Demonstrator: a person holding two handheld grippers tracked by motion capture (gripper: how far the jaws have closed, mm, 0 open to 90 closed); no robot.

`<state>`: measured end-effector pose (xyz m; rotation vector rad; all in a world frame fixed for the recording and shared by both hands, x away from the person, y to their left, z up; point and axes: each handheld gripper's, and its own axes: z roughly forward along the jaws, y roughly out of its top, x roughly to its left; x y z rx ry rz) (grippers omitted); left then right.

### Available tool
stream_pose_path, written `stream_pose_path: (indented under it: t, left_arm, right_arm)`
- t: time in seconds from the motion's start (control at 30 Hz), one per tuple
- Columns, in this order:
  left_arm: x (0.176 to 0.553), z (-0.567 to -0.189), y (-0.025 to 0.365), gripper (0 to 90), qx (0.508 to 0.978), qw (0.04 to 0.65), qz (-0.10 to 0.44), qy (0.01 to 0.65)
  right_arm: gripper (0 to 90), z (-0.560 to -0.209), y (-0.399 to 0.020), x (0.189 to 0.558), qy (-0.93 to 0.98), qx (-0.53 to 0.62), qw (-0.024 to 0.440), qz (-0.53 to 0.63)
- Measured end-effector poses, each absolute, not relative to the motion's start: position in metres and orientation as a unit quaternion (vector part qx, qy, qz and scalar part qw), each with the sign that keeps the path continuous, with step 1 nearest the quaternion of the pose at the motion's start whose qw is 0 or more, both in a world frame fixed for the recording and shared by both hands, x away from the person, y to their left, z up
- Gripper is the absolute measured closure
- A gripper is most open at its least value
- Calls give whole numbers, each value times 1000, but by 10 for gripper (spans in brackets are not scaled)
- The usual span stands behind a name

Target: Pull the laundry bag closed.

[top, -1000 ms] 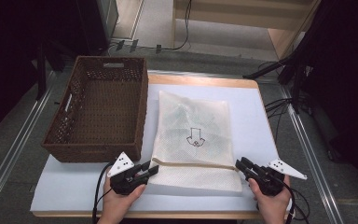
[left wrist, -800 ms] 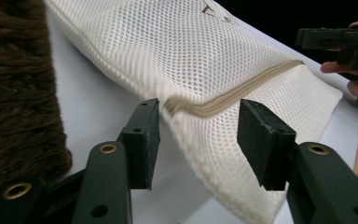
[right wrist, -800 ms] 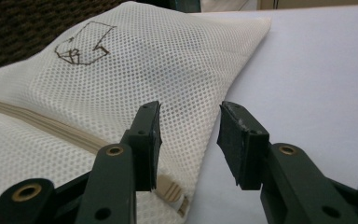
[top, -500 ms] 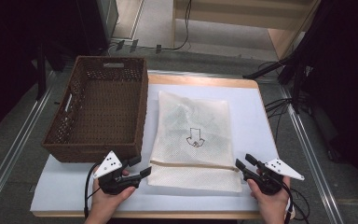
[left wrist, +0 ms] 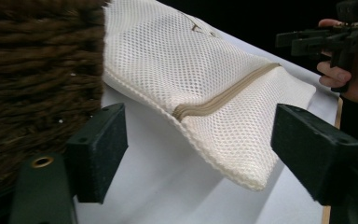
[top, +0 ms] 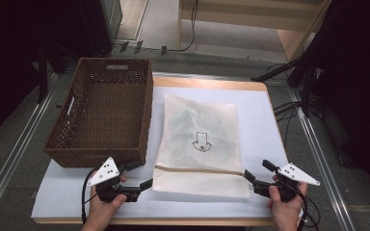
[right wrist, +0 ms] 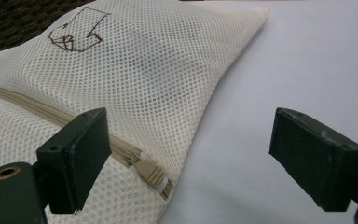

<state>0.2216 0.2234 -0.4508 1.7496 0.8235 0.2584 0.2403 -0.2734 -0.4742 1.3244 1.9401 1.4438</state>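
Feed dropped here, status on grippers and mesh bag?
Left gripper and right gripper open, jaws just opened, nothing between. Mesh laundry bag flat on table, zipped. Wicker basket beside it, nothing blocking.

High view: soft and grainy throughout, edges fuzzy. Lit evenly from above; white worktop (top: 265, 120) bright, no harsh glare. Surroundings left and right sunk in near-black. Faint, short shadow under the basket (top: 103, 113) rim. Left gripper view: mesh bag (left wrist: 205, 88) sharp in the middle, weave crisp; near jaws slightly soft, basket wall blurred at left edge, background black. Right gripper view: mesh well lit, pale bluish cast on worktop, soft shading beneath the bag edge, near jaws soft.
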Motion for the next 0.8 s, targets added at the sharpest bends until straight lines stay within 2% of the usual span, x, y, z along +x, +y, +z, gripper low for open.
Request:
stream_pose_path:
  t: [0.27,0.43,0.8]
  left_arm:
    - [222,-448,241,128,726,574,130,356]
    - [221,-447,247,95,723,579,131,355]
    - [222,-448,250,87,721,577,138,358]
  right_arm:
    - [21,-475,-284,240,691,469,191,516]
    - [2,-474,-292,239,683,476,194,520]
    - [0,-475,-296,239,680,482,196,517]
